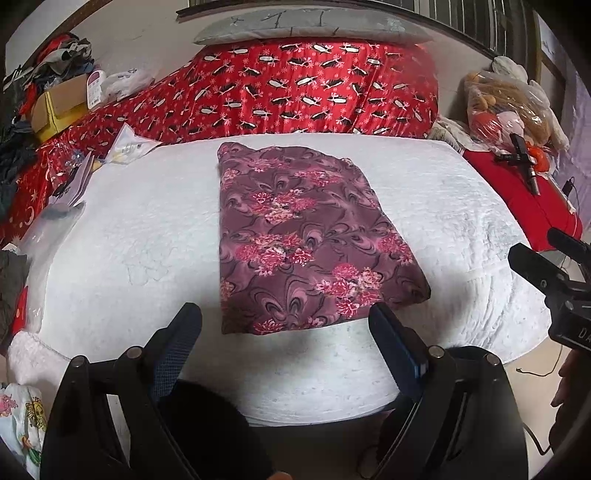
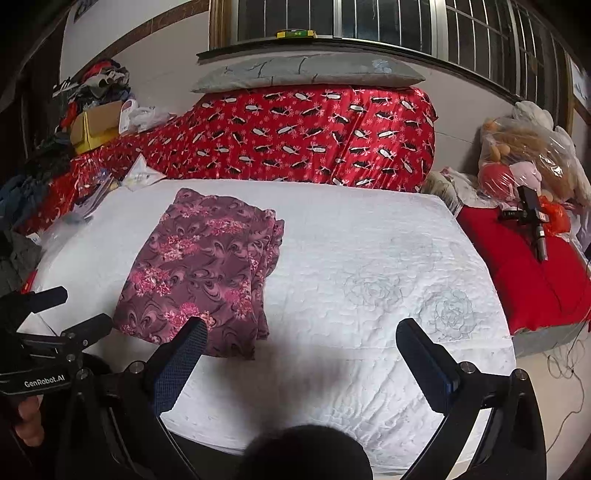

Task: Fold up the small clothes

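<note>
A maroon garment with pink flowers (image 1: pixel 303 236) lies folded into a flat rectangle on the white quilted bed cover (image 1: pixel 147 229). My left gripper (image 1: pixel 286 314) is open and empty, hovering just in front of the garment's near edge. In the right wrist view the garment (image 2: pixel 207 269) lies left of centre with stacked folded edges on its right side. My right gripper (image 2: pixel 303 328) is open and empty above the white cover (image 2: pixel 369 295), to the right of the garment. The left gripper (image 2: pixel 55 325) shows at the left edge of that view.
A red patterned quilt (image 1: pixel 314 85) with a grey pillow (image 1: pixel 314 26) on top lies behind the cover. Boxes and clothes (image 1: pixel 55 96) are piled at back left. A bag of plush toys (image 2: pixel 524 158) and a red cushion (image 2: pixel 528 273) with a black device sit at right.
</note>
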`<state>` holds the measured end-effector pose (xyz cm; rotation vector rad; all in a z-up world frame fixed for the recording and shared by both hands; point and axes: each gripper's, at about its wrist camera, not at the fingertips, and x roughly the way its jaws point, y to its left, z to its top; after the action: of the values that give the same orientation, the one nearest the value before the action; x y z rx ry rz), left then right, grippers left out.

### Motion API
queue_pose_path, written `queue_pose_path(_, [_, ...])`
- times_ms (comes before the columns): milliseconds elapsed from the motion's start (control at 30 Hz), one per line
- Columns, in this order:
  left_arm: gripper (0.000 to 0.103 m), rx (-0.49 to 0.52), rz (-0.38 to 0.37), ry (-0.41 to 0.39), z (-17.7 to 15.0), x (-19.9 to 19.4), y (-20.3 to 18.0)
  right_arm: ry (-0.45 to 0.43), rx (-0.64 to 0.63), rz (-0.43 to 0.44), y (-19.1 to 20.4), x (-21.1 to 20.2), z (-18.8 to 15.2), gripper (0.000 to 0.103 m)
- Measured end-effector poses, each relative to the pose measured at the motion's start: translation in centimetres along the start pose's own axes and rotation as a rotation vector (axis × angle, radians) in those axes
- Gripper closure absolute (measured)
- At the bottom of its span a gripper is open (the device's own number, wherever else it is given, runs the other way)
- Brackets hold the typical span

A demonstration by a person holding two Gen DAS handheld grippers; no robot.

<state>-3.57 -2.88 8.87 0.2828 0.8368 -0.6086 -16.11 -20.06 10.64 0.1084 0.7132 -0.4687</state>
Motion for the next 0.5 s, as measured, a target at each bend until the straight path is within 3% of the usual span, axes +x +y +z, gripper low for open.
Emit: queue_pose_path(500, [0.010,-0.019,-0.010,-0.034,-0.15,-0.82,-0.33,-0.011,0.010,0.005,0.15,-0.55,-0.27,0.000])
